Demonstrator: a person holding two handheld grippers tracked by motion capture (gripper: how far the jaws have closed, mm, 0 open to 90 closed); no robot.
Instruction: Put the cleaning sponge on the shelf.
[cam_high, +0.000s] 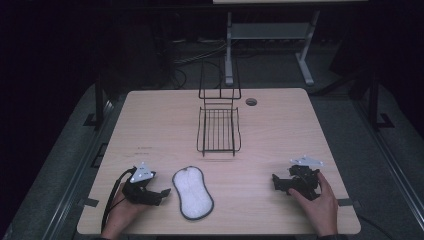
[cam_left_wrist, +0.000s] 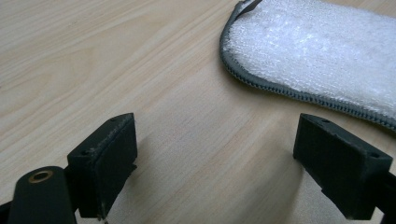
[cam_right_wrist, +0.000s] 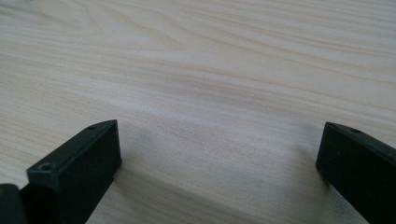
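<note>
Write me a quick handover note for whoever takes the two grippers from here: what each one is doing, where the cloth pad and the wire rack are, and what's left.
Left gripper: open, nothing between its fingers, resting on the table just left of the cloth pad.
Right gripper: open, holding nothing, on the table's near right side.
Cloth pad: white with grey edging, lying flat near the front edge, untouched.
Wire rack: black, standing at the table's middle, nothing in it.
Done: nothing visible yet.
Left: probably grasp the pad, the left gripper being nearest; the rack is the likely destination.
</note>
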